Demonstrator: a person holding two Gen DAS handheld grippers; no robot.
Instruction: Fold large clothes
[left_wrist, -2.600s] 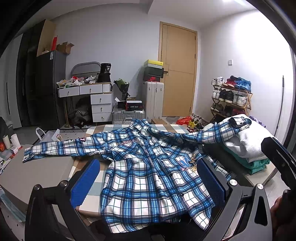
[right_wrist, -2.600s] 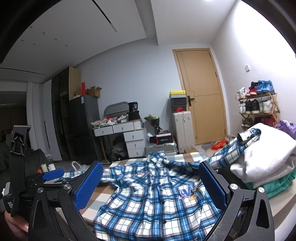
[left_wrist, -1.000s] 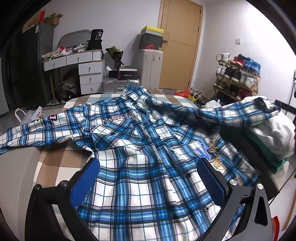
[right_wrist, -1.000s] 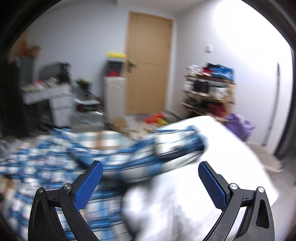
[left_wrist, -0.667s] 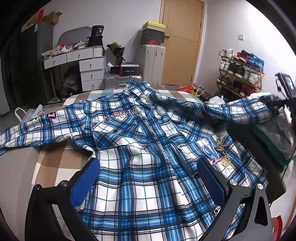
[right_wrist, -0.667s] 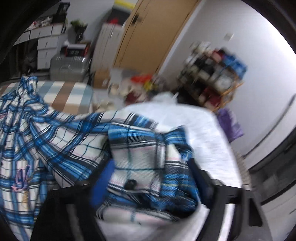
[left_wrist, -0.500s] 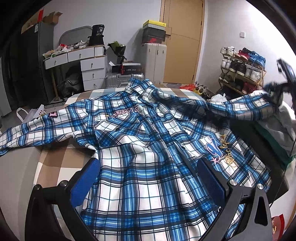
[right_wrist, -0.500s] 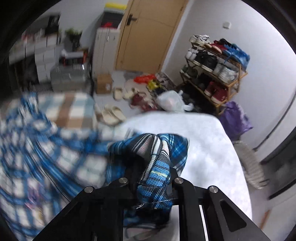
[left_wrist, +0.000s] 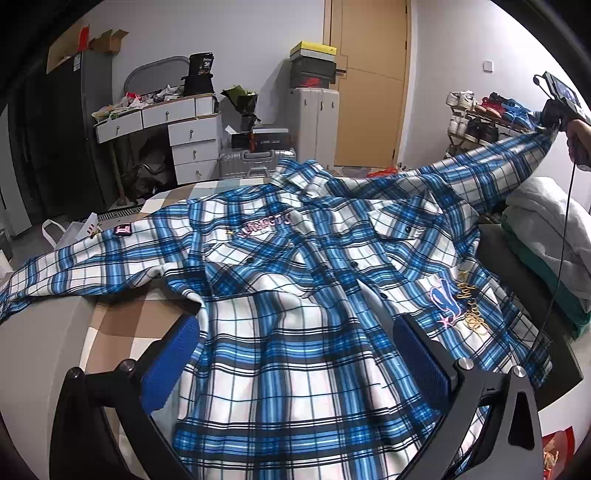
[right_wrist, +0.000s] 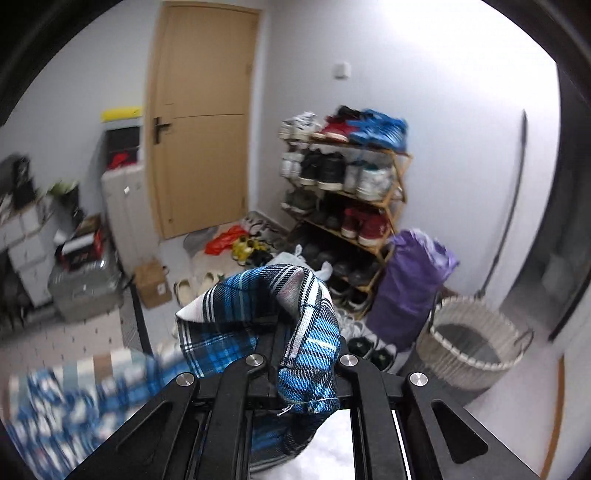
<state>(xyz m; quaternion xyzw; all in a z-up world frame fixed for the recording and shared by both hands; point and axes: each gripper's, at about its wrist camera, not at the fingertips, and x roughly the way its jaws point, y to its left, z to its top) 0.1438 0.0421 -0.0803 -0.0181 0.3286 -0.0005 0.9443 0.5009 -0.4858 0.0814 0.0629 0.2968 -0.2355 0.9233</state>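
right wrist | gripper (right_wrist: 295, 354) clamps woven plaid cuff (right_wrist: 280, 306) | bunched

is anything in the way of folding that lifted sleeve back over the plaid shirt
Nothing visible does. The right gripper is shut on the cuff of the blue-and-white plaid shirt, whose front lies bare. The folded white and green clothes pile sits beside it.

Your left view is sharp and evenly lit, its edges bowed and ringed black. Your right view blows out at the wall (right_wrist: 424, 55) upper right, and the shirt (right_wrist: 74, 398) smears lower left.
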